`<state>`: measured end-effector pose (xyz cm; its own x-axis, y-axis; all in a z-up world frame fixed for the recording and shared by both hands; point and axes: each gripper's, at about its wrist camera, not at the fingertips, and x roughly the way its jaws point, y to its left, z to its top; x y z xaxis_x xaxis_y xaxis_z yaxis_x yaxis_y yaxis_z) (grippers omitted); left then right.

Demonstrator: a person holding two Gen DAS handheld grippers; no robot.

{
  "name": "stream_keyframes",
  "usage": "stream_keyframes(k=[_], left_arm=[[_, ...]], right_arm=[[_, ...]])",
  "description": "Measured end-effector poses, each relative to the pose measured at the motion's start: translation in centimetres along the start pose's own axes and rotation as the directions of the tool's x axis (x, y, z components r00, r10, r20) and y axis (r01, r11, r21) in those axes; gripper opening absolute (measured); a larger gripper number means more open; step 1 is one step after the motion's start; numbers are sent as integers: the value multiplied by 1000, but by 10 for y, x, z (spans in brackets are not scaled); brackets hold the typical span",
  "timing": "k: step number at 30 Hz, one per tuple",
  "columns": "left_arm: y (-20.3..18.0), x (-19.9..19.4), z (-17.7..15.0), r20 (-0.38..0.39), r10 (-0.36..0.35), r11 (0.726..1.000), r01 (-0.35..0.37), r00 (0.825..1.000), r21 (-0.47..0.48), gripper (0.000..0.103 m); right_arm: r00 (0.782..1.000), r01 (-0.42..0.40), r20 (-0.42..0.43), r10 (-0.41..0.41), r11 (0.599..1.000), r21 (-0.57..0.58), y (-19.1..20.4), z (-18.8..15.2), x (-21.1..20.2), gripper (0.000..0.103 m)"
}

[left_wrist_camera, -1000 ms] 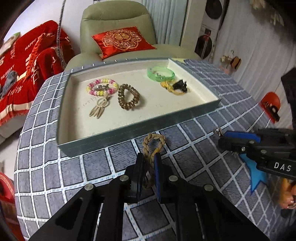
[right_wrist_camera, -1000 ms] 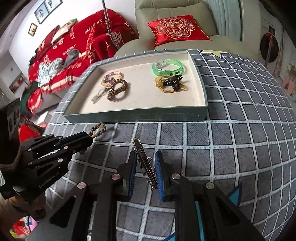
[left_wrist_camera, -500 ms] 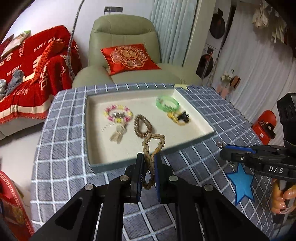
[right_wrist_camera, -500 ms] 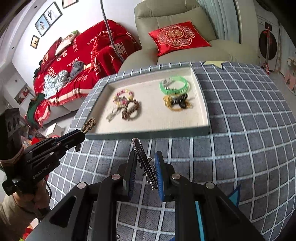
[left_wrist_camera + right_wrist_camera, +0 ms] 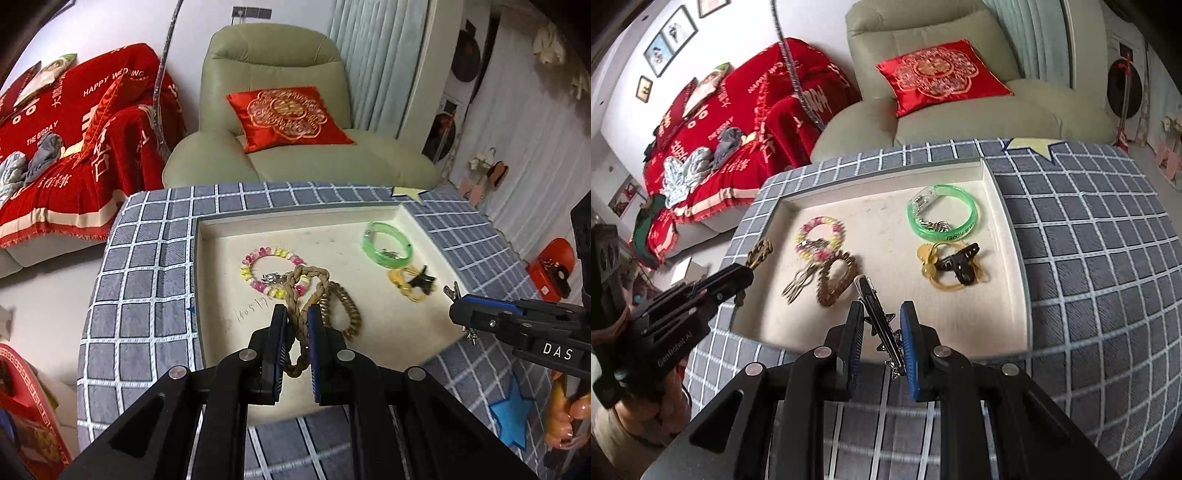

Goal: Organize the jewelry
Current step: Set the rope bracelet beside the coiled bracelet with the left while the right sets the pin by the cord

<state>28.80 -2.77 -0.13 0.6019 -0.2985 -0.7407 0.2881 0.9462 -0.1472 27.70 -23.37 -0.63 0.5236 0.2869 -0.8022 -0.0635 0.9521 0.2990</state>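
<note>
My left gripper (image 5: 297,317) is shut on a braided brown rope bracelet (image 5: 306,291) and holds it above the front left of the cream tray (image 5: 221,266). My right gripper (image 5: 882,325) is shut on a silver hair clip with stars (image 5: 877,314), held above the tray's front edge (image 5: 923,350). In the tray lie a pink and yellow bead bracelet (image 5: 822,236), a bronze coil bracelet (image 5: 836,280), a green bangle (image 5: 942,218) and a black clip on yellow bands (image 5: 955,266). The right gripper also shows in the left wrist view (image 5: 458,310), and the left gripper in the right wrist view (image 5: 746,273).
The tray sits on a table with a grey checked cloth (image 5: 1089,240). A green armchair with a red cushion (image 5: 288,118) stands behind the table. A sofa with a red cover (image 5: 74,147) is at the left. A blue star sticker (image 5: 511,417) lies on the cloth at the right.
Both grippers have risen and moved forward, from over the cloth in front of the tray to over the tray, each still holding its item.
</note>
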Motion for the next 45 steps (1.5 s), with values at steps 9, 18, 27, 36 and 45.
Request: stream_keyframes(k=[9, 18, 27, 36, 45], left_arm=[[-6, 41, -3, -68, 28, 1000, -28, 997, 0, 27], [-7, 55, -11, -101, 41, 999, -41, 994, 5, 27], [-13, 59, -14, -107, 51, 998, -48, 993, 30, 27], [-15, 59, -14, -105, 57, 998, -52, 993, 47, 28], [-21, 55, -13, -91, 67, 995, -59, 994, 82, 28]], right_arm=[[998, 60, -36, -59, 998, 35, -14, 5, 38, 22], [990, 134, -38, -133, 991, 26, -21, 2, 51, 22], [985, 169, -27, -170, 985, -16, -14, -1, 51, 22], [987, 159, -29, -160, 986, -42, -5, -5, 49, 50], [995, 88, 51, -88, 996, 3, -1, -19, 7, 59]])
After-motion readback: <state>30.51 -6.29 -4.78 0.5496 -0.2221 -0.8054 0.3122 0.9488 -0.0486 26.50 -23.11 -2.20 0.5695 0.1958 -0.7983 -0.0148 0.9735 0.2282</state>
